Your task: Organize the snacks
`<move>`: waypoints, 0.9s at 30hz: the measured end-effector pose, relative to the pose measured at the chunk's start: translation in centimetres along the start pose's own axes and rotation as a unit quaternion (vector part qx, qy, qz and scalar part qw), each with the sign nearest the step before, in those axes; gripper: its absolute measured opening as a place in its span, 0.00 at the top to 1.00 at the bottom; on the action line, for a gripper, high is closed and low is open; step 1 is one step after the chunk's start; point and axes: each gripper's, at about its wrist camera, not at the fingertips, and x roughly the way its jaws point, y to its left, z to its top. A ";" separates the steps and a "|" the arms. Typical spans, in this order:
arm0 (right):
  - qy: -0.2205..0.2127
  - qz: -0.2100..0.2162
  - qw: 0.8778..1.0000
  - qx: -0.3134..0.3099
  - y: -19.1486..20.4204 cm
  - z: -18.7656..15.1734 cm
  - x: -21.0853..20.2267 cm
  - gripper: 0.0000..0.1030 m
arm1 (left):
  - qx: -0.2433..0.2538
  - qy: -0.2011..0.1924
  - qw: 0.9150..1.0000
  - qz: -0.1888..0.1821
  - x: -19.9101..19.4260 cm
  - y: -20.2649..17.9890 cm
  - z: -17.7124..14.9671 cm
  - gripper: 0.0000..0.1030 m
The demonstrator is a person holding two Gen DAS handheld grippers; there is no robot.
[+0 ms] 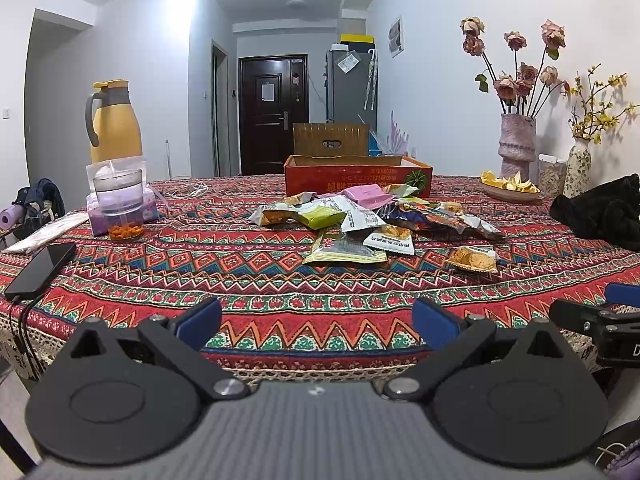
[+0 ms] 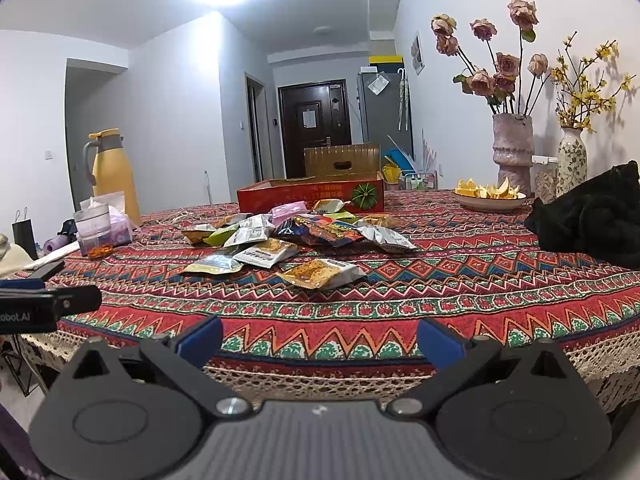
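Both grippers hover at the near edge of the worktop [image 1: 280,280], fingers spread wide with nothing between them: the left gripper [image 1: 316,322] and the right gripper [image 2: 320,338] each show only patterned cloth in the gap. The right gripper's tip also shows at the right edge of the left view, and the left gripper's tip at the left edge of the right view.

The snacks [image 1: 360,220] lie in a loose pile at mid-worktop, well apart from both grippers. One orange packet [image 1: 472,260] lies nearest, a little to the right of the pile; a green packet [image 1: 344,250] lies just beside it on the left. Just behind the pile, on the far side, stands an open red box [image 1: 356,176]; I cannot tell what is inside.

On the left stand a yellow jug [image 1: 114,124] and, nearer, a clear cup [image 1: 120,204] with orange bits at its bottom. A phone [image 1: 40,266] lies at the near left edge. On the far right are a bowl [image 1: 510,190] of yellow peels, a vase [image 1: 516,144] of roses and a black cloth [image 1: 600,212].
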 end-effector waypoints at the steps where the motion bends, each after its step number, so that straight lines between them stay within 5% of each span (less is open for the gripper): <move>1: 0.001 0.000 1.000 0.000 0.0 0.0 0.0 0.00 | 0.000 0.000 1.000 0.000 0.0 0.0 0.0 0.00; 27: 0.003 0.000 1.000 0.001 0.0 0.0 0.0 0.00 | 0.001 0.002 1.000 -0.001 0.0 -0.2 0.0 0.00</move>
